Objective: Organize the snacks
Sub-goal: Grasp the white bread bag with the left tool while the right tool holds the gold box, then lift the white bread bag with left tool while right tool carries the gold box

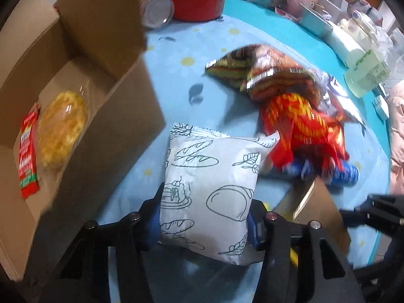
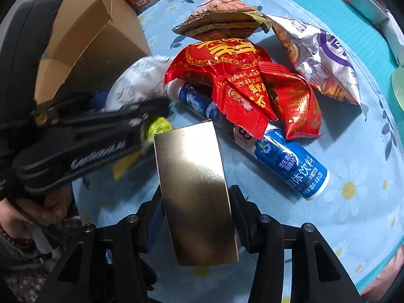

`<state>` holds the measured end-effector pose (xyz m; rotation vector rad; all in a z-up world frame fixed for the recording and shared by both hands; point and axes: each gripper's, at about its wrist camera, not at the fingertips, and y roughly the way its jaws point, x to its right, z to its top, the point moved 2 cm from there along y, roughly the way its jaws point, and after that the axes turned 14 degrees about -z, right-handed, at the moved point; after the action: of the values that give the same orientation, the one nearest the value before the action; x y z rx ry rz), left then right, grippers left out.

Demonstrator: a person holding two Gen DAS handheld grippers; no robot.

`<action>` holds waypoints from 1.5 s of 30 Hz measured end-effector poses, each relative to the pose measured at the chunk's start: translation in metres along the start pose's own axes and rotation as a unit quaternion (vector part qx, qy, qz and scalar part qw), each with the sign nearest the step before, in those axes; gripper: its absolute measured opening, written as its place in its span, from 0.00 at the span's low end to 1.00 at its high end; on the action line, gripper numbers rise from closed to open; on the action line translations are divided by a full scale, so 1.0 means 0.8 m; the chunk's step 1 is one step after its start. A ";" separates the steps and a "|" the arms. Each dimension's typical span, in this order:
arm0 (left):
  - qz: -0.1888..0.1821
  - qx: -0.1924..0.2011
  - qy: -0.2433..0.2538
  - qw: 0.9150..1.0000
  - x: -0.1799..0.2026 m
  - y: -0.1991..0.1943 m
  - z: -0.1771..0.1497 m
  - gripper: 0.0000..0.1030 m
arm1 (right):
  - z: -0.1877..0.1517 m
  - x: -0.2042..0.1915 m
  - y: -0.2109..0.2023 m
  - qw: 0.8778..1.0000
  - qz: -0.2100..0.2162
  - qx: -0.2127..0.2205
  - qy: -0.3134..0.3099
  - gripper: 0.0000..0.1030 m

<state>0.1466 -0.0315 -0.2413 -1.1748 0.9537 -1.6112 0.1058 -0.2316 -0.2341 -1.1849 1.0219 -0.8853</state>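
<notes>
Left gripper: the left gripper (image 1: 203, 221) was clamped on a white bread packet (image 1: 209, 192), its blue pads pressing both sides of the packet's lower half.
White bread packet: puffy, printed with line drawings of loaves and cake; it sat just beside the open cardboard box (image 1: 121, 116), above the blue flowered tablecloth (image 1: 176, 80).
Right gripper: the right gripper (image 2: 199, 217) was clamped on a plain gold-brown carton (image 2: 194, 189), one finger on each long side.
Carton: flat-faced, shiny, standing upright between the jaws near the table's near edge.
Cardboard box: flaps raised, at the table's left side; inside lay a clear pack of yellow pastry (image 1: 61, 128) and a red sachet (image 1: 27, 151).
Snack pile: in the table's middle lay red foil bags (image 2: 234, 80), a silver crisp bag (image 2: 318, 58), a brown nut bag (image 2: 222, 20) and blue drink bottles (image 2: 290, 166), touching one another.
</notes>
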 end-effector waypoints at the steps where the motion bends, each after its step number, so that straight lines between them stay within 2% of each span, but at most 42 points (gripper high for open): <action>1: -0.002 -0.004 -0.002 1.000 -0.001 -0.003 -0.008 0.51 | -0.002 -0.001 0.000 1.000 -0.001 0.000 -0.001 0.47; 17: -0.007 -0.046 -0.002 0.999 0.004 -0.043 -0.146 0.50 | -0.069 -0.068 -0.002 0.998 0.005 -0.012 -0.054 0.46; 25: 0.008 -0.034 0.002 0.999 0.000 -0.043 -0.179 0.52 | -0.092 -0.090 0.006 0.998 0.002 -0.023 -0.066 0.46; 28: 0.011 -0.031 0.003 0.999 0.004 -0.035 -0.179 0.58 | -0.095 -0.098 0.009 0.997 -0.005 -0.022 -0.070 0.47; 30: 0.011 -0.029 0.000 1.000 0.004 -0.032 -0.175 0.66 | -0.102 -0.107 0.011 0.997 -0.009 -0.024 -0.072 0.47; 32: 0.015 -0.024 -0.002 1.000 0.001 -0.028 -0.173 0.76 | -0.098 -0.104 0.013 0.997 -0.008 -0.023 -0.076 0.51; 33: 0.016 -0.021 -0.003 1.000 -0.003 -0.027 -0.167 0.77 | -0.098 -0.107 0.014 0.997 -0.007 -0.023 -0.078 0.55; 35: 0.015 -0.008 -0.002 1.000 -0.006 -0.028 -0.168 0.77 | -0.100 -0.116 0.015 0.996 -0.018 -0.018 -0.086 0.56; 36: 0.016 -0.006 0.001 1.000 -0.005 -0.024 -0.162 0.76 | -0.101 -0.120 0.017 0.996 -0.022 -0.016 -0.088 0.56; 37: 0.014 -0.004 0.007 1.000 -0.004 -0.025 -0.163 0.71 | -0.104 -0.125 0.017 0.995 -0.029 -0.011 -0.092 0.56; 38: 0.014 -0.003 0.014 1.000 -0.003 -0.030 -0.168 0.60 | -0.106 -0.129 0.018 0.995 -0.034 -0.007 -0.093 0.56; 39: 0.015 -0.005 0.021 1.000 0.002 -0.031 -0.168 0.57 | -0.109 -0.134 0.019 0.995 -0.039 -0.003 -0.096 0.56; 41: 0.015 -0.016 0.025 0.999 0.015 -0.027 -0.163 0.53 | -0.113 -0.142 0.020 0.993 -0.048 0.001 -0.107 0.53; 42: 0.011 -0.022 0.020 1.000 0.015 -0.029 -0.164 0.52 | -0.114 -0.145 0.021 0.992 -0.053 0.002 -0.111 0.47; 45: 0.006 -0.026 0.010 1.000 0.013 -0.038 -0.164 0.51 | -0.114 -0.147 0.021 0.995 -0.028 -0.007 -0.096 0.43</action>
<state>0.0118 -0.0227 -0.2434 -1.1881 1.0194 -1.6003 -0.0171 -0.1454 -0.2385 -1.2900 0.8444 -0.7921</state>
